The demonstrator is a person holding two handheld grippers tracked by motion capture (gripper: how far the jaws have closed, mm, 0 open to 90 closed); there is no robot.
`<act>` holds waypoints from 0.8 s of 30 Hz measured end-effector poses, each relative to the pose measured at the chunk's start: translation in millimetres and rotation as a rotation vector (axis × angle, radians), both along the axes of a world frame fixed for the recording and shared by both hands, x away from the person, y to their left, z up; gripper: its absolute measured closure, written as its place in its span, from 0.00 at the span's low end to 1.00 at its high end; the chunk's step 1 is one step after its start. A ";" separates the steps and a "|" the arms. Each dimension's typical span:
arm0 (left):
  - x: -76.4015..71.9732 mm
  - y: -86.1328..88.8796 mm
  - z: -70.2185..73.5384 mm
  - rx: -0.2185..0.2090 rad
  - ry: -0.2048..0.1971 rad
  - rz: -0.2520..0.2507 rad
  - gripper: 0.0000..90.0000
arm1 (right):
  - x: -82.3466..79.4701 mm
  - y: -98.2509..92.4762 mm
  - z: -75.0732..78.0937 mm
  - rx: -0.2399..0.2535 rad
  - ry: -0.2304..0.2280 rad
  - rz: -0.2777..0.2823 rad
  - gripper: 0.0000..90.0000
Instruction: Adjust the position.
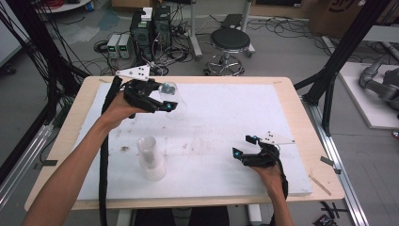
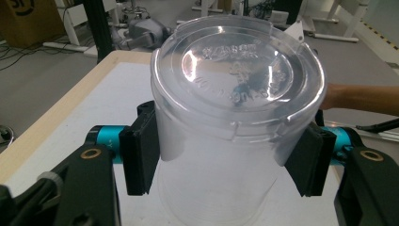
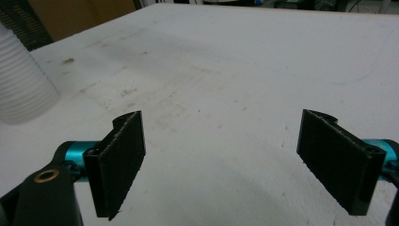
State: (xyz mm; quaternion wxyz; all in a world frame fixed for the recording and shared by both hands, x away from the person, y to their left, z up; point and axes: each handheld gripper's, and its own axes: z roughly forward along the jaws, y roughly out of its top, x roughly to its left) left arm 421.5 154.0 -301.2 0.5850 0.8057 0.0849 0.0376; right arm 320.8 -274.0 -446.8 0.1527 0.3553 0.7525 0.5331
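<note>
Foam board (image 1: pixel 221 122), white and scuffed with dark smudges near its middle, covers most of a pale wooden table (image 1: pixel 306 141). At roughly ten o'clock on the board, the left gripper (image 1: pixel 162 101) clamps a clear plastic cup (image 2: pixel 235 103) by its sides, both black pads pressing its wall; the cup is tipped so its embossed base faces the left gripper view. Toward seven o'clock stands a stack of ribbed white cups (image 1: pixel 149 157), upright and well apart from both grippers. At four o'clock the right gripper (image 1: pixel 244 147) rests low over bare board, its jaws spread wide with nothing between them. Beyond the table's twelve o'clock edge, grey floor carries a black stool (image 1: pixel 229 44), computer towers (image 1: pixel 150 30) and tangled cables
</note>
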 end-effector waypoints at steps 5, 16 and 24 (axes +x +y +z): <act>-2.5 0.0 1.8 0.004 -0.004 0.000 0.40 | 8.0 -2.6 14.9 0.013 -0.022 0.031 0.17; -6.1 -2.4 4.3 0.017 -0.012 -0.009 0.40 | 30.7 -1.1 53.9 0.030 -0.046 0.196 0.17; -5.3 -2.7 4.1 -0.003 -0.004 -0.008 0.40 | 49.3 1.3 83.0 0.015 -0.059 0.280 0.17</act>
